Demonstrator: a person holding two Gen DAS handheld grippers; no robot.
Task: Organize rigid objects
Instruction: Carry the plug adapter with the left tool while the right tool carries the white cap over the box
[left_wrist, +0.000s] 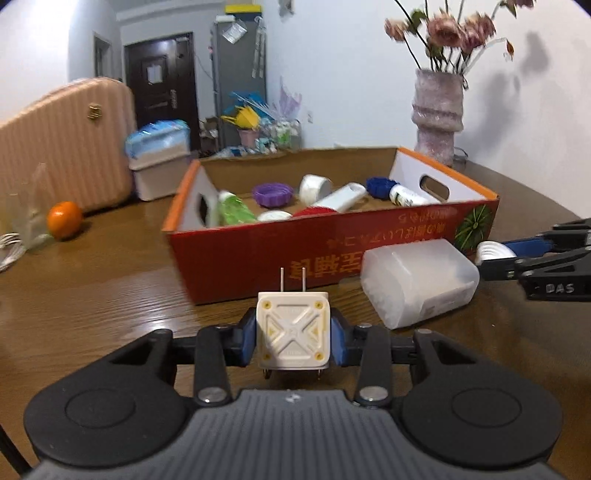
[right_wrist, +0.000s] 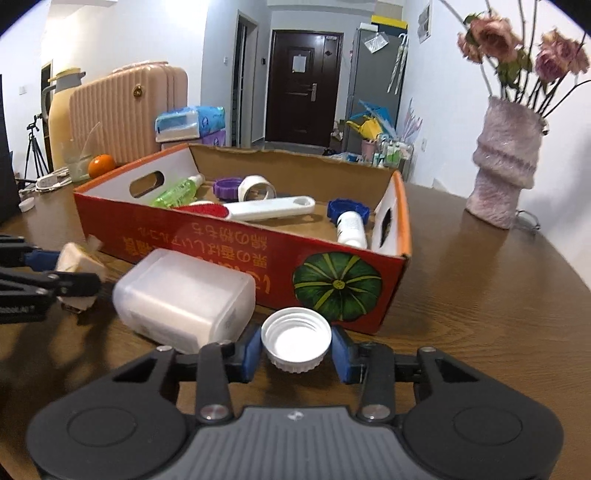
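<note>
My left gripper (left_wrist: 293, 343) is shut on a white plug adapter (left_wrist: 293, 325), its blue pads pressed on both sides and the two prongs pointing away from me. In the right wrist view that adapter (right_wrist: 79, 260) shows at the far left in the left gripper (right_wrist: 74, 275). My right gripper (right_wrist: 296, 345) is shut on a white screw cap (right_wrist: 295, 336), open side up, low over the table. A red cardboard box (left_wrist: 295, 254) stands just beyond both, holding a green bottle, purple and blue lids, a white opener and a white bottle.
A translucent plastic container (right_wrist: 184, 295) lies on its side between the grippers, against the box front. A pink vase of dried flowers (right_wrist: 506, 162) stands at the right rear. An orange (left_wrist: 63, 219) and a cable lie at the left of the wooden table (left_wrist: 92, 277).
</note>
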